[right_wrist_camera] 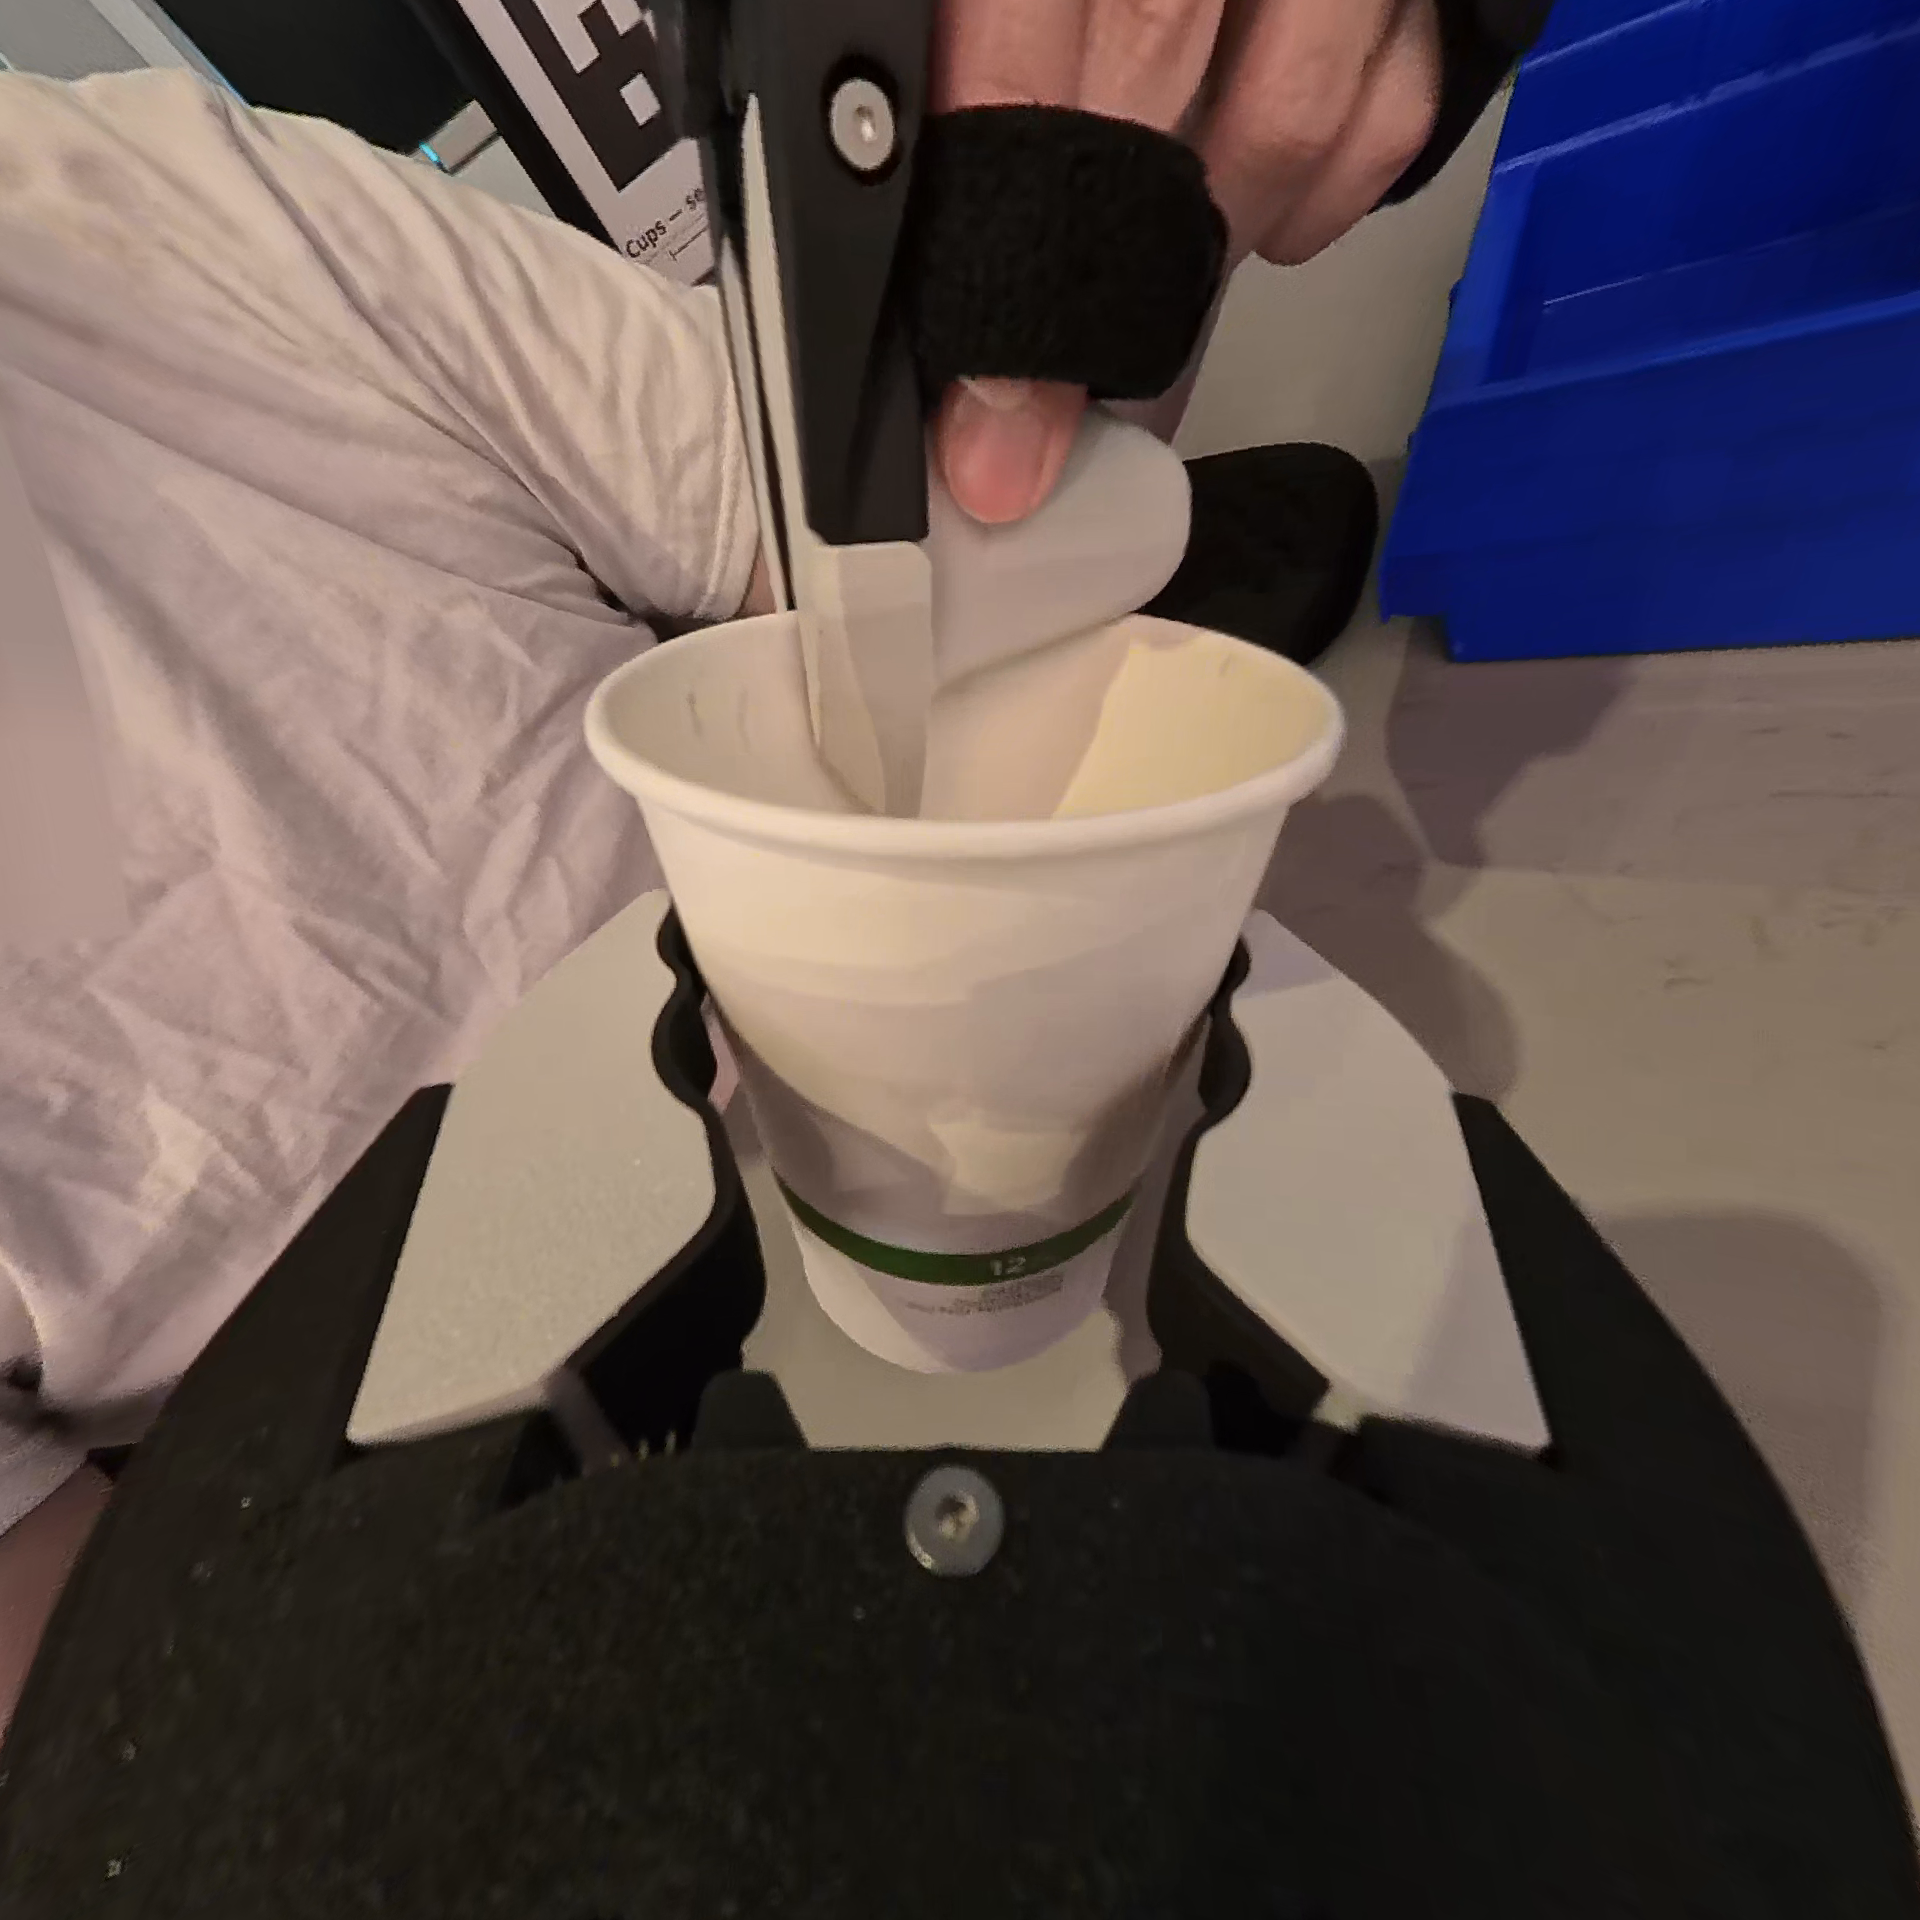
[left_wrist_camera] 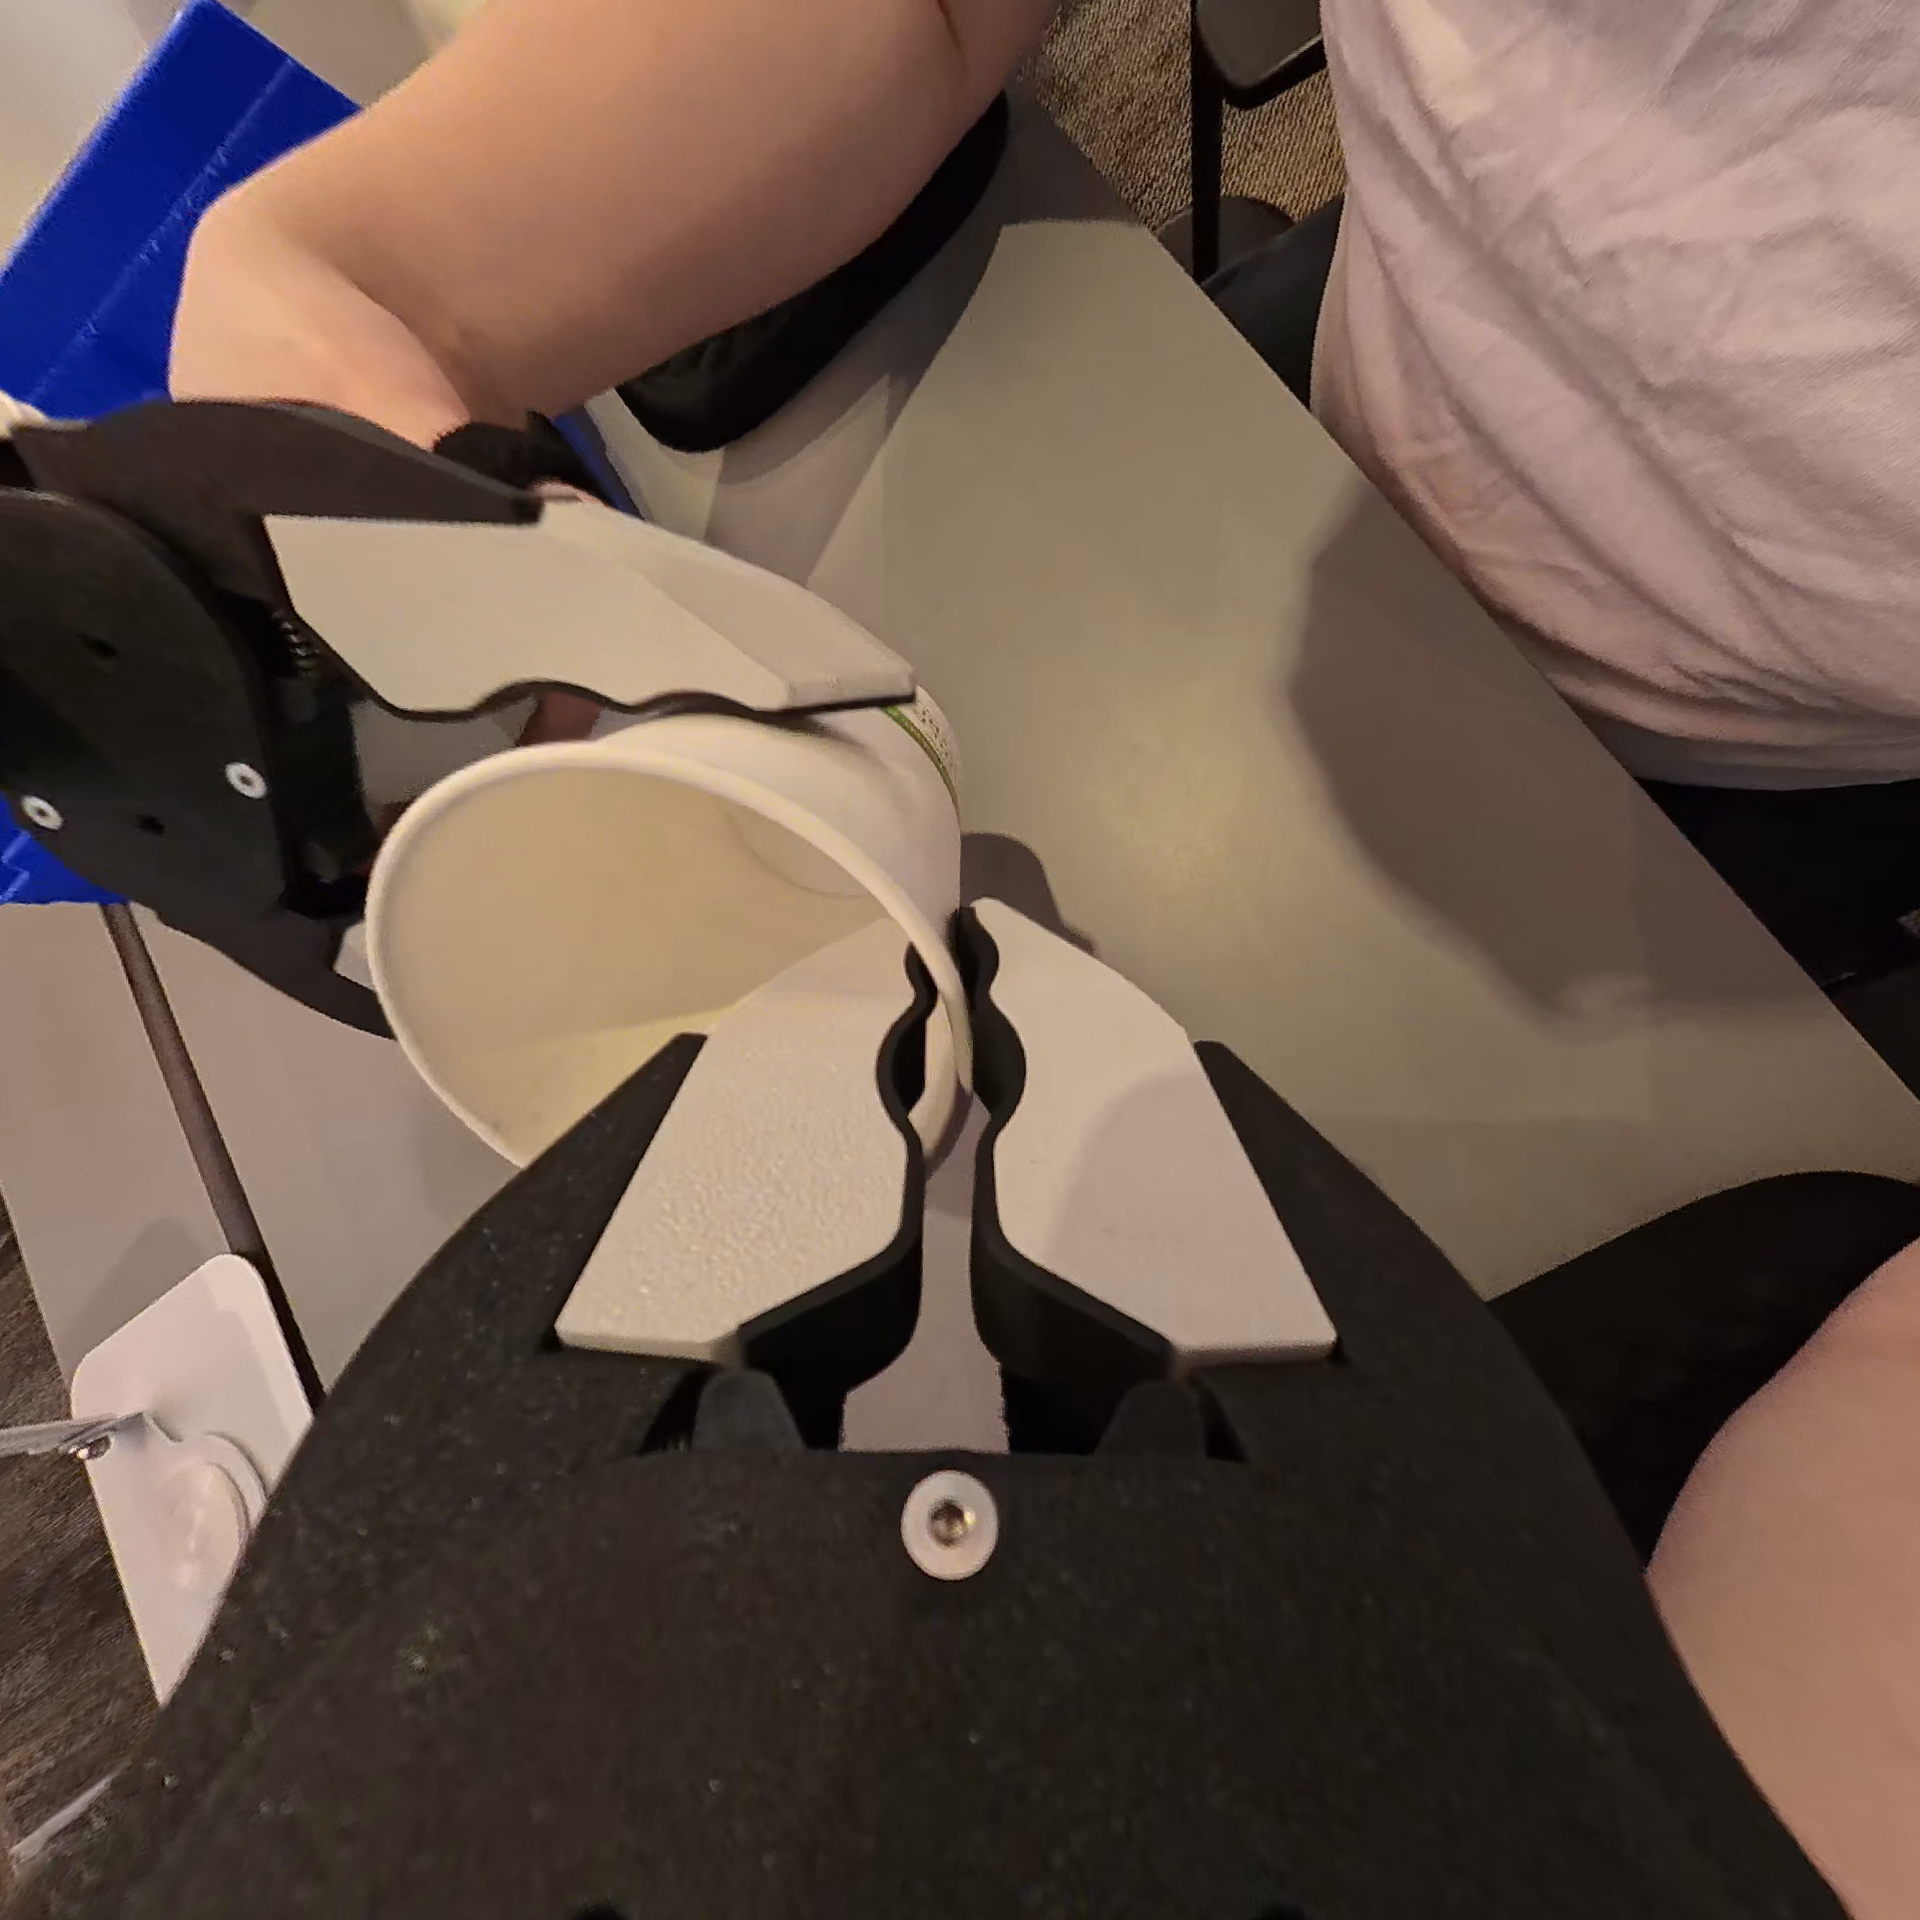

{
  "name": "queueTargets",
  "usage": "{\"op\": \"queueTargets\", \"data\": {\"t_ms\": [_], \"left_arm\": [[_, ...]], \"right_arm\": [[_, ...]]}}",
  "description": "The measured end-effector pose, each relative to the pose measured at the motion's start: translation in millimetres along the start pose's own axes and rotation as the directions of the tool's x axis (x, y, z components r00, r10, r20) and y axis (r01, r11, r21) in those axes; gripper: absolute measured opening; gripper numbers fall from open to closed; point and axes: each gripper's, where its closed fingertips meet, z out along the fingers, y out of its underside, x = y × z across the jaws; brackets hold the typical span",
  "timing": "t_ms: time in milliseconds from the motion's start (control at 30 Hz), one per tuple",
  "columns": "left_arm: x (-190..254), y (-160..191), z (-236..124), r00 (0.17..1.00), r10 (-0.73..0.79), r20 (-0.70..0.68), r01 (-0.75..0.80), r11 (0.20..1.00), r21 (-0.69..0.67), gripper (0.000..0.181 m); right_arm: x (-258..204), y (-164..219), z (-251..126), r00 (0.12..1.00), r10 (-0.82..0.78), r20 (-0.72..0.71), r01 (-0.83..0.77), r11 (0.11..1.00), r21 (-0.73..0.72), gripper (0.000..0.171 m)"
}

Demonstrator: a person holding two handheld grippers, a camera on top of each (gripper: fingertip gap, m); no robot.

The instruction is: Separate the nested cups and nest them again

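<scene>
My right gripper held the white paper cup by its body above the table. My left gripper was closed on the cup's rim wall.

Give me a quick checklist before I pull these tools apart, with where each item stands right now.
1. Right tool closed around the cup, on its lower body: ok, both fingers touch its sides.
2. Left tool pinching the cup's wall at the rim, one finger inside and one outside: ok.
3. A second cup nested inside: cannot tell, only one rim shows clearly.
4. Left tool holding only an inner cup: cannot tell.
5. Cup lifted off the table: ok, it appears to be held above it.
6. Blue bin out of the way: ok, it stands off to the side.
</scene>
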Motion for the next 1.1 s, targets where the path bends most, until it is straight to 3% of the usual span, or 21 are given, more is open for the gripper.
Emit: {"op": "queueTargets", "data": {"t_ms": [200, 433, 567, 700, 800, 867, 900, 967, 1033, 1100], "left_arm": [[2, 2, 2, 1.0, 0.0, -0.007, 0.0, 1.0, -0.013, 0.004], [-12, 5, -7, 0.996, -0.048, 0.073, 0.049, 0.999, -0.004, 0.019], [-33, 10, -18, 0.974, -0.091, 0.209, 0.095, 0.995, -0.013, 0.036], [-50, -5, -43, 0.937, -0.184, 0.296, 0.147, 0.979, 0.143, 0.053], [-57, -20, -69, 0.91, -0.217, 0.353, 0.12, 0.954, 0.276, 0.056], [-57, -26, -83, 0.897, -0.232, 0.377, 0.101, 0.937, 0.335, 0.056], [-58, -27, -88, 0.888, -0.237, 0.394, 0.094, 0.932, 0.35, 0.057], [-60, -25, -95, 0.871, -0.244, 0.426, 0.088, 0.932, 0.352, 0.057], [-60, -24, -98, 0.865, -0.249, 0.435, 0.093, 0.933, 0.349, 0.059], [-60, -24, -98, 0.864, -0.248, 0.438, 0.094, 0.934, 0.344, 0.059]], "right_arm": [[1, 7, 3, 1.0, 0.006, 0.008, -0.006, 0.999, -0.041, 0.089], [7, -2, -7, 1.0, 0.02, -0.018, -0.02, 0.999, 0.025, 0.089], [11, -6, -20, 0.998, 0.021, -0.064, -0.017, 0.998, 0.057, 0.089], [20, -6, -44, 0.981, -0.002, -0.195, 0.012, 0.999, 0.052, 0.089], [23, -16, -91, 0.931, -0.02, -0.365, 0.067, 0.991, 0.115, 0.089], [29, -28, -147, 0.812, -0.022, -0.584, 0.162, 0.968, 0.19, 0.089], [30, -32, -183, 0.706, -0.012, -0.708, 0.236, 0.947, 0.22, 0.089], [31, -27, -272, 0.382, 0.112, -0.917, 0.357, 0.898, 0.258, 0.089], [22, -2, -346, 0.091, 0.263, -0.96, 0.438, 0.856, 0.276, 0.089], [18, 28, -382, 0.02, 0.369, -0.929, 0.462, 0.821, 0.336, 0.088]]}}
